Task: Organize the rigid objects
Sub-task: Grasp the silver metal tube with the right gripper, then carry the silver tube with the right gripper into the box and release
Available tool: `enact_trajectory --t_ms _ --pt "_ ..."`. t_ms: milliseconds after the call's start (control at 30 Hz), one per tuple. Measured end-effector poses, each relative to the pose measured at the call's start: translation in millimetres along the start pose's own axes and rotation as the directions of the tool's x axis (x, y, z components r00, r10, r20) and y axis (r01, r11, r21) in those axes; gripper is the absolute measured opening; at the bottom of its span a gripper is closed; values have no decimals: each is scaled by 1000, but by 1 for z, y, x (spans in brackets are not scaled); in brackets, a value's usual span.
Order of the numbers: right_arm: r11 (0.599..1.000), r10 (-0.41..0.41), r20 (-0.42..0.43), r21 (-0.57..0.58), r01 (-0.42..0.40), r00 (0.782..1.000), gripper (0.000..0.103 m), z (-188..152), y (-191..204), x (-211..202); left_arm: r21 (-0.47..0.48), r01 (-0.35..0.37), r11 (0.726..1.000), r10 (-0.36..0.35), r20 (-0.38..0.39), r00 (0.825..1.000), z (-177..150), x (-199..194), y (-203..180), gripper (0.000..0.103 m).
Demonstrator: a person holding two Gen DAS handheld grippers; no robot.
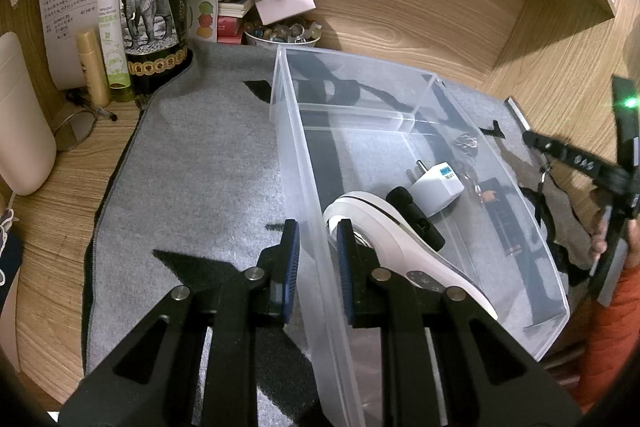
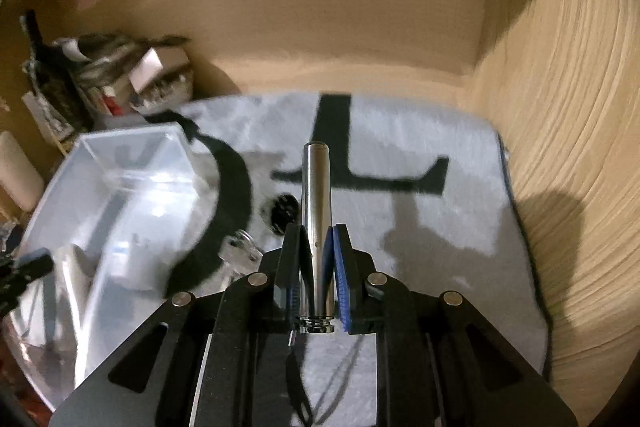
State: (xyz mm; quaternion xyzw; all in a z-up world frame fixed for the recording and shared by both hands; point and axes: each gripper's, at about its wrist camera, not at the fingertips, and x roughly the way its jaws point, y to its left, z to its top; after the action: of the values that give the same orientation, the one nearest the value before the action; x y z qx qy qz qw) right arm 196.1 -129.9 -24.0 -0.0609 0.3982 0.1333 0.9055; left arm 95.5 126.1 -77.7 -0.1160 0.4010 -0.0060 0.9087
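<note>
A clear plastic bin (image 1: 288, 131) stands on a grey mat (image 1: 200, 167). In it lie a white handheld device (image 1: 384, 223), a white plug adapter (image 1: 436, 183) and a black cylindrical piece (image 1: 416, 219). My left gripper (image 1: 316, 239) is shut on the bin's near side wall, one pad inside and one outside. My right gripper (image 2: 317, 229) is shut on a silver metal tube (image 2: 316, 179), held above the mat to the right of the bin (image 2: 120, 155). The tube (image 1: 516, 111) also shows in the left wrist view. A round black item (image 2: 284, 213) and a clear clip-like piece (image 2: 240, 247) lie on the mat.
At the back left stand a dark bottle with an elephant label (image 1: 154, 7), a green spray bottle (image 1: 112, 27), a stack of papers and a bowl of stones (image 1: 284, 33). Glasses (image 1: 76, 127) lie on the wood. Wooden walls close the back and right.
</note>
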Motion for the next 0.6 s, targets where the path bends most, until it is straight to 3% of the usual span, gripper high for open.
enact_trajectory --t_ms 267,600 --pt "998 36 116 -52 -30 993 14 15 24 -35 -1 1 1000 -1 -1 1000 0 0 1 18" --pt "987 136 235 -120 -110 962 14 33 59 -71 -5 4 1000 -4 1 1000 1 -1 2 18"
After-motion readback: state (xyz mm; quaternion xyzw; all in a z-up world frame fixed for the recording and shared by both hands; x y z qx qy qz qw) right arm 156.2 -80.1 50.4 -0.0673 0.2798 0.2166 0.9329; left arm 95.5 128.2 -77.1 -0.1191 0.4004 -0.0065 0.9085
